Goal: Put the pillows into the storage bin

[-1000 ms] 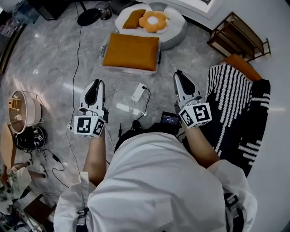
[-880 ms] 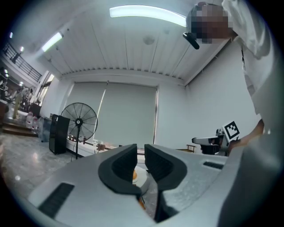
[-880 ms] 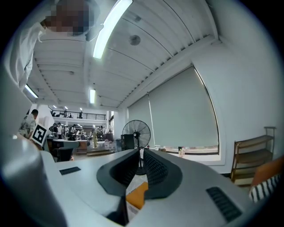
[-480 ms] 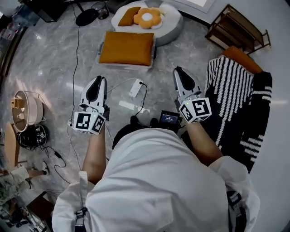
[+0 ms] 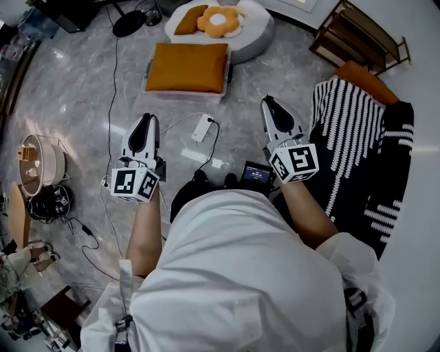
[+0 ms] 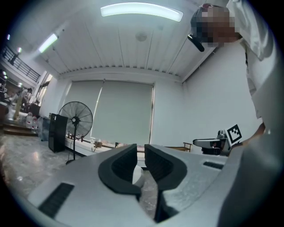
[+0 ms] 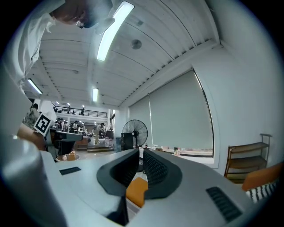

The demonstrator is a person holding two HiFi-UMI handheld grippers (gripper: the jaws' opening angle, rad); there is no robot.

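A large orange pillow lies flat on a low white storage bin on the floor ahead. Behind it, a round grey pouf carries a small orange pillow and a flower-shaped pillow. My left gripper and right gripper are held level side by side, short of the bin, both shut and empty. In the right gripper view the orange pillow shows low between the jaws of that gripper. The left gripper points at a wall with blinds.
A white power strip and black cables lie on the floor between the grippers. At the right are a black-and-white striped throw, an orange cushion and a wooden rack. A pot in a wire basket stands at the left.
The bin, the pillows and the power strip have slid a little up and left in the head view. Both grippers stay shut, side by side.
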